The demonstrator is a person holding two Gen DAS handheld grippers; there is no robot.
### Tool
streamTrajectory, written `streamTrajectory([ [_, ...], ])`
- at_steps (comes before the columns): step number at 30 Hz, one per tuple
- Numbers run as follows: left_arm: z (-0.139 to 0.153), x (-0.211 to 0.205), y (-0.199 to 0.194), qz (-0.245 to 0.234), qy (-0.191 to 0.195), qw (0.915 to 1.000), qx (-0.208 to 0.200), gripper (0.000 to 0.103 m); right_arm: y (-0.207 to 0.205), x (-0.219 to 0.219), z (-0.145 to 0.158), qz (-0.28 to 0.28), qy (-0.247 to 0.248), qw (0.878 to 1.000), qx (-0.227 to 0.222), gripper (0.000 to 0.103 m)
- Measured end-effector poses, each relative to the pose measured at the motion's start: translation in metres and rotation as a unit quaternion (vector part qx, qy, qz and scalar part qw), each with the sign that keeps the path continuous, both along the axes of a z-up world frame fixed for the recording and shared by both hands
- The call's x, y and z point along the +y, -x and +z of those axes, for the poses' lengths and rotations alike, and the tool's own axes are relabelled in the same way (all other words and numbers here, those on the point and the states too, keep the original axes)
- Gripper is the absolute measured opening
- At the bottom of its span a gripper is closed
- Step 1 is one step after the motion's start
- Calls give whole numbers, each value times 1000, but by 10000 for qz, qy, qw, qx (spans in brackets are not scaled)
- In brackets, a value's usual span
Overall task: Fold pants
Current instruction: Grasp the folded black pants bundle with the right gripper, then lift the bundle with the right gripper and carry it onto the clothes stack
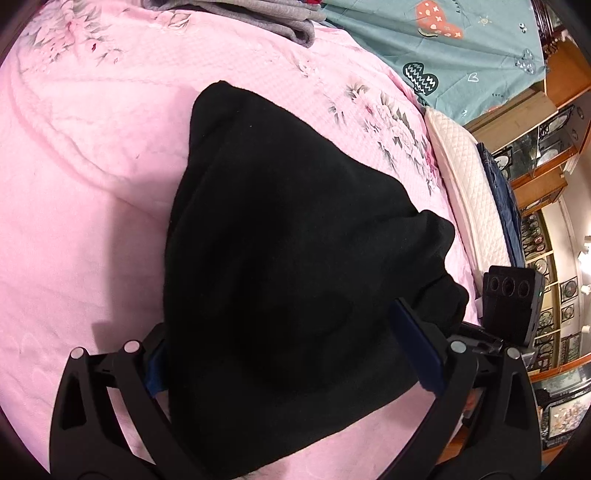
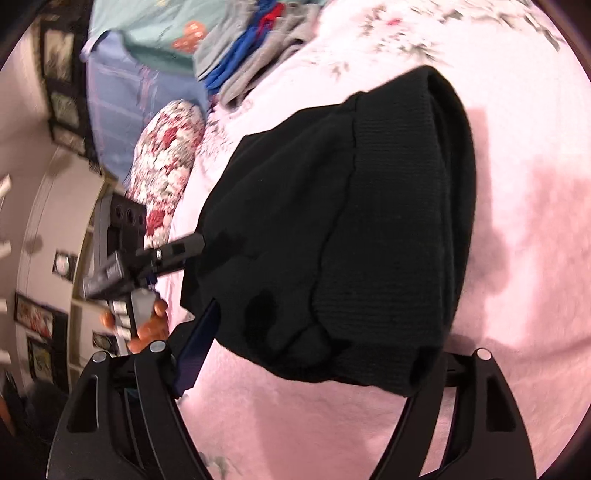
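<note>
Pants [image 1: 280, 236], black and already folded into a thick bundle, are lying on a pink floral bedspread [image 1: 81, 206], and both hand-held grippers are working at the near end of that bundle.

Starting at the left: the left gripper [image 1: 295, 350] is reaching forward with its jaws spread wide, one blue-padded finger [image 1: 417, 354] showing on the right of the fabric and the other mostly hidden at the fabric's left edge. The cloth is sitting between the two fingers, filling the gap, but the fingers are not pinching it. From this gripper the bundle is stretching straight ahead, its long axis running away toward a far corner.

Moving right: the right gripper [image 2: 314, 365] is also standing open, straddling the bundle's near edge, with a ribbed band, perhaps the waistband [image 2: 399, 206], running away along the right side. Only its left blue pad is visible; the other finger is hidden under the cloth. The other gripper is appearing at this view's left edge, with the person's fingers [image 2: 147, 328] wrapped around its handle.

Both tools are about equally close to the near edge. Any further fold would likely mean closing on this near edge and carrying it away along the long axis.

A grey garment [image 1: 291, 22] is lying beyond, well apart.
</note>
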State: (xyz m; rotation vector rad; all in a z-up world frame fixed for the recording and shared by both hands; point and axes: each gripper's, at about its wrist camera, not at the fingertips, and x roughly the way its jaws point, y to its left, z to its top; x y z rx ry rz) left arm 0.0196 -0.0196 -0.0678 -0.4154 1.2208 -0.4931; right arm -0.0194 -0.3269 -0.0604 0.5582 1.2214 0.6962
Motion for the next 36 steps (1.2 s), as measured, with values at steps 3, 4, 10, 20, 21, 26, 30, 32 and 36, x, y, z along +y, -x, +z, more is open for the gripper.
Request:
streamTrajectory([
  [3, 1, -3, 2, -102, -51, 9999, -55, 88, -1, 2, 1, 43, 2, 10000, -21, 79],
  [4, 1, -3, 2, -107, -102, 9999, -69, 87, 0, 2, 2, 72, 25, 9999, -76, 78],
  [10, 1, -3, 3, -148, -185, 9996, -156, 87, 1, -11, -6, -92, -10, 9999, -88, 45],
  [20, 2, -4, 6, -177, -471, 9983, -308, 78, 2, -13, -6, -72, 38, 9995, -298, 41],
  [21, 2, -5, 7, -185, -551, 9977, -345, 75, 2, -13, -6, -76, 44, 9995, -308, 41],
  [26, 10, -8, 14, -301, -768, 9944, -660, 49, 2, -11, -5, -161, 48, 9994, -303, 41],
  [30, 22, -6, 21, -313, -768, 9920, -956, 31, 4, -10, 4, -232, -67, 9988, -429, 38],
  [32, 27, -2, 22, -279, -672, 9924, -997, 28, 5, -9, 13, -213, -169, 9981, -561, 36],
  [36, 48, 5, 16, -262, -627, 9906, -1187, 24, -8, 10, 55, 128, -161, 9946, -1017, 33],
])
